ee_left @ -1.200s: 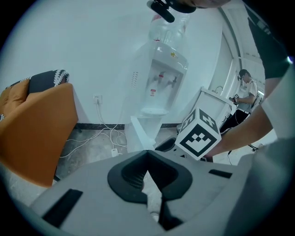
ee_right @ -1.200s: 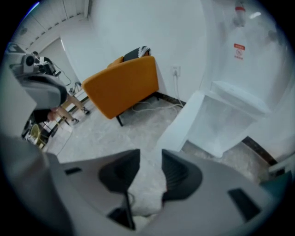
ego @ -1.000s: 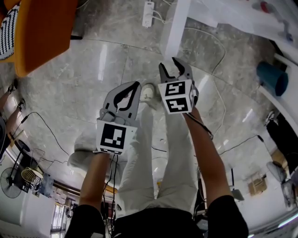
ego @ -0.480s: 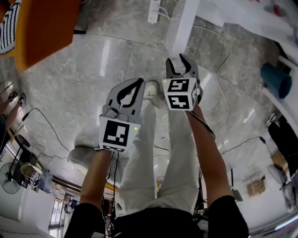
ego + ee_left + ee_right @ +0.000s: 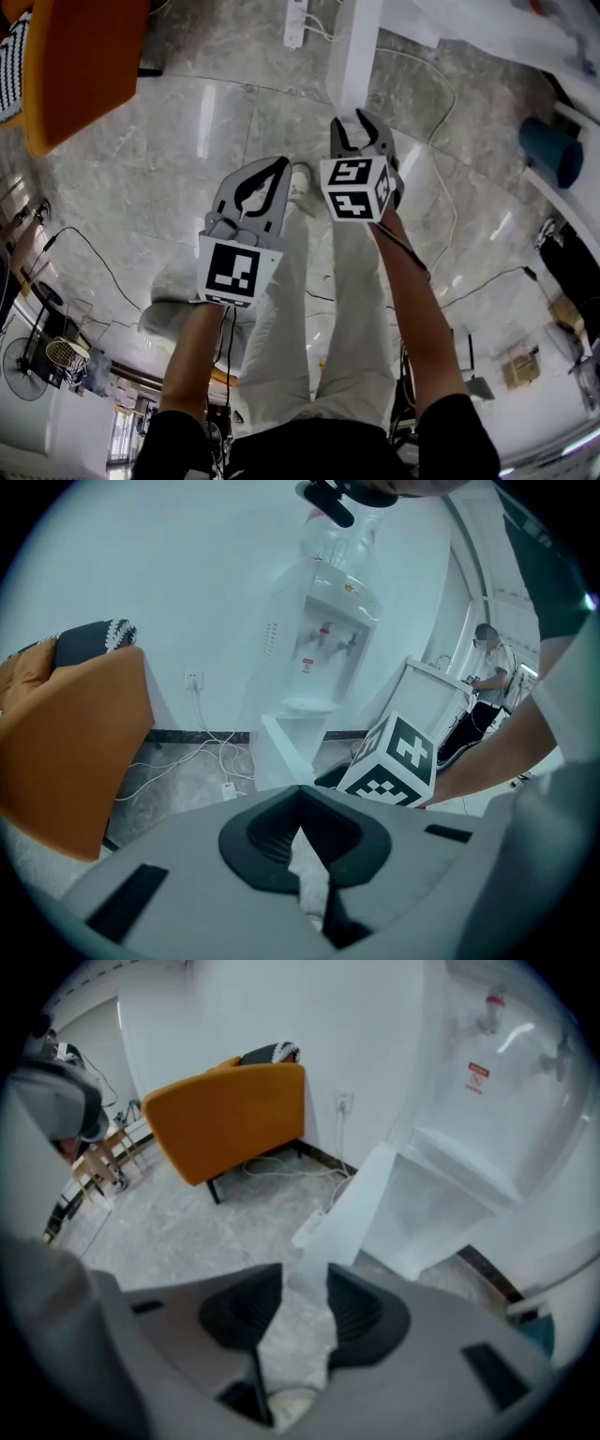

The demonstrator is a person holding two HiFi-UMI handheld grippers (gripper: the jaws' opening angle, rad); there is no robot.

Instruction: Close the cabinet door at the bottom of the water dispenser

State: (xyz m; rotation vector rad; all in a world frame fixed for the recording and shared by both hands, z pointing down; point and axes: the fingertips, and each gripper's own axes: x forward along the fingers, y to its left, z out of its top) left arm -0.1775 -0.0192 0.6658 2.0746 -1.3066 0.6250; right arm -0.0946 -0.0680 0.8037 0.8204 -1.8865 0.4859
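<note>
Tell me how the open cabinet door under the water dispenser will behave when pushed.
The cabinet door looks like a thin, flat, rigid white panel, so it would probably swing as one piece rather than flex. Being thin, it is likely light and needs only a gentle push. Its smooth face may be slippery under contact.

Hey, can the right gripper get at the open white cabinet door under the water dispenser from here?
Probably yes. The right gripper, jaws apart and gripping nothing though just closing slightly, faces the open white cabinet door edge-on; nothing blocks the way.
</note>
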